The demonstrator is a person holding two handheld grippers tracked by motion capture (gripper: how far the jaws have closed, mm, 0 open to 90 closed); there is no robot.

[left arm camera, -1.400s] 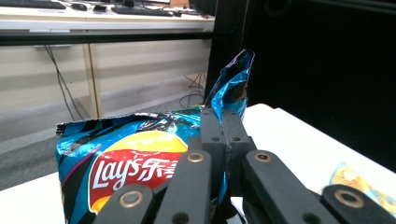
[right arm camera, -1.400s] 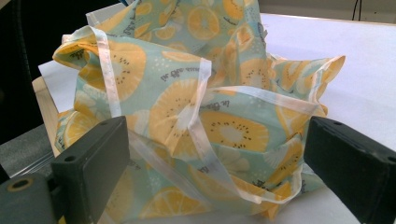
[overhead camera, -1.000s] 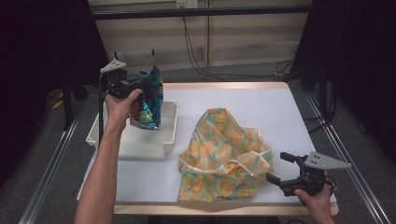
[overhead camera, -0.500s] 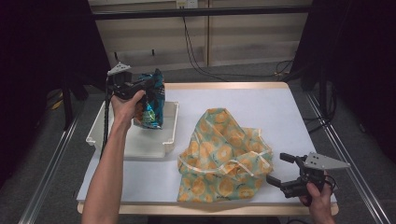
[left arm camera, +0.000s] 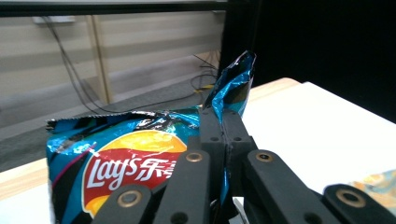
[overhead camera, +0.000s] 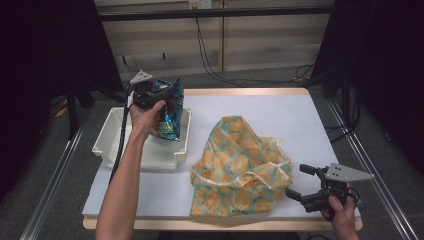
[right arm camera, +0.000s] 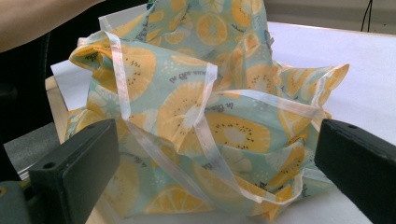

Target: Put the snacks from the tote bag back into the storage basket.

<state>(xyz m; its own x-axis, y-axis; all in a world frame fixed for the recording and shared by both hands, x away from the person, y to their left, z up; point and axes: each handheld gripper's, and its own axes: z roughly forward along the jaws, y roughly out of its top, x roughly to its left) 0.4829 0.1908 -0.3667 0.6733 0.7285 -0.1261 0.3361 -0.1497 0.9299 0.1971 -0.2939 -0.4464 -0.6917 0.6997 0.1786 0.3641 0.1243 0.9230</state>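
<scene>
A blue Lay's crisp bag (overhead camera: 170, 112) hangs over the white tray (overhead camera: 115, 145) at the left of the table. My left gripper (overhead camera: 167, 97) is shut on the bag's top edge. In the left gripper view the two jaws meet on the crumpled foil of the crisp bag (left arm camera: 121, 163), pinched at my left gripper (left arm camera: 224, 126). A fruit-print cloth bag (overhead camera: 240, 162) with white straps lies crumpled in the middle of the table. My right gripper (overhead camera: 302, 182) stands open beside its near right corner, and the cloth bag (right arm camera: 205, 116) lies just beyond my right gripper (right arm camera: 219, 163).
The table's front edge runs just below the cloth bag and the right hand. White table surface (overhead camera: 280, 110) lies behind and to the right of the cloth bag. Cables (overhead camera: 210, 60) trail on the floor beyond the table.
The left hand has sunk with the crisp bag, bringing it lower over the tray. The right gripper has kept its place by the cloth bag.
</scene>
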